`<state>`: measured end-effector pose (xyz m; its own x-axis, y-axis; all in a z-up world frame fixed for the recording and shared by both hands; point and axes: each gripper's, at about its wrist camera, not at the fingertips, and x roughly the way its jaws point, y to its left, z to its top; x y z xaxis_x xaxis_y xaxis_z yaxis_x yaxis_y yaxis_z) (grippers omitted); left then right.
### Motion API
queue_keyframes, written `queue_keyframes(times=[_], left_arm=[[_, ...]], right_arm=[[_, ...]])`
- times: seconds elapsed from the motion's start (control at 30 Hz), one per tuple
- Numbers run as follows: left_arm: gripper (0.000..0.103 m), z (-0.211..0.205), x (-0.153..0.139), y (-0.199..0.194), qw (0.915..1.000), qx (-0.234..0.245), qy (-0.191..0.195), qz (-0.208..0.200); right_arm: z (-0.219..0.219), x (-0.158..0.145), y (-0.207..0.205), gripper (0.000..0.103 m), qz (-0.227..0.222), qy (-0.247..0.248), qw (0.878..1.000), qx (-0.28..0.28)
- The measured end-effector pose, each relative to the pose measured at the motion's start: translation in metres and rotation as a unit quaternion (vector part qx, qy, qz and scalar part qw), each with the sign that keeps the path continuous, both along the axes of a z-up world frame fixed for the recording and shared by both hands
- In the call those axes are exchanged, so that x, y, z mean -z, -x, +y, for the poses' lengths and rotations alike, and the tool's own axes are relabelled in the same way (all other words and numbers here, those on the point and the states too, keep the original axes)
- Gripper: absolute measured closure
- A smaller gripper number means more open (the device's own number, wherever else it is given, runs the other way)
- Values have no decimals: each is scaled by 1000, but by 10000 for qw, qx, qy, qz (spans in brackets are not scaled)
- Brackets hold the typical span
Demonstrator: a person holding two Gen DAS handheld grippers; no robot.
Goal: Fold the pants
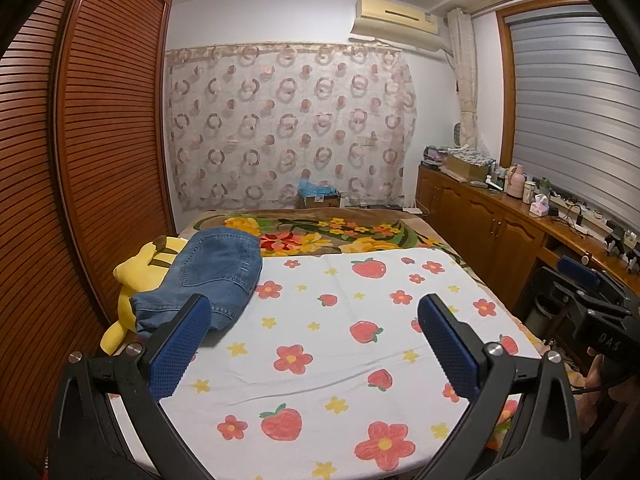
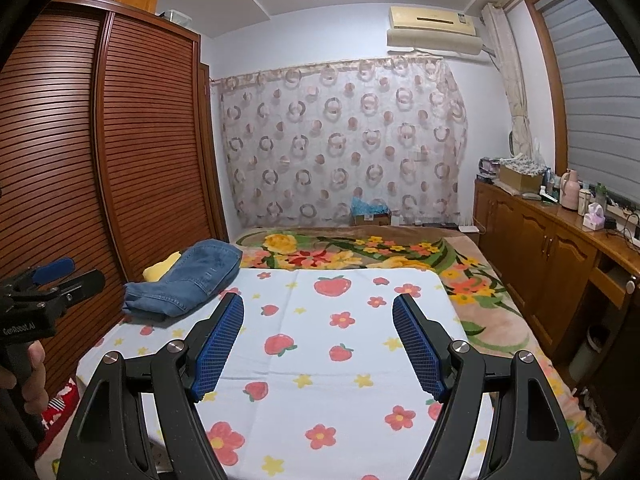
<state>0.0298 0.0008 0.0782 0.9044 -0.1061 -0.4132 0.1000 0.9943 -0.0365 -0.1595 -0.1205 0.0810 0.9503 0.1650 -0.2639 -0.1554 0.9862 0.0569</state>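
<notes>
A folded bundle of blue jeans (image 1: 212, 276) lies at the far left corner of the white strawberry-and-flower sheet (image 1: 340, 360), partly resting on a yellow plush toy (image 1: 132, 276). My left gripper (image 1: 314, 304) is open above the near part of the sheet, nothing between its blue pads, and the jeans sit just beyond its left finger. In the right wrist view the jeans (image 2: 188, 280) are ahead to the left, and my right gripper (image 2: 318, 300) is open over the sheet (image 2: 340, 380) with nothing between its pads. Each gripper also shows at the other view's edge: right (image 1: 580, 288), left (image 2: 76, 276).
A wooden slatted wardrobe (image 1: 100, 140) runs close along the bed's left side. A floral blanket (image 1: 340, 236) covers the far half of the bed. A wooden cabinet (image 2: 560, 248) with bottles and boxes lines the right wall. A hand (image 2: 32, 368) holds the left gripper's handle.
</notes>
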Motion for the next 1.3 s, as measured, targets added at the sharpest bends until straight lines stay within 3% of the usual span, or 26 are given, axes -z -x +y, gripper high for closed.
queue_keyframes(times=[1.3], left_arm=[[0, -2, 1, 0, 10000, -5, -13, -19]], right_arm=[[-15, 0, -6, 24, -26, -1, 9999, -98]])
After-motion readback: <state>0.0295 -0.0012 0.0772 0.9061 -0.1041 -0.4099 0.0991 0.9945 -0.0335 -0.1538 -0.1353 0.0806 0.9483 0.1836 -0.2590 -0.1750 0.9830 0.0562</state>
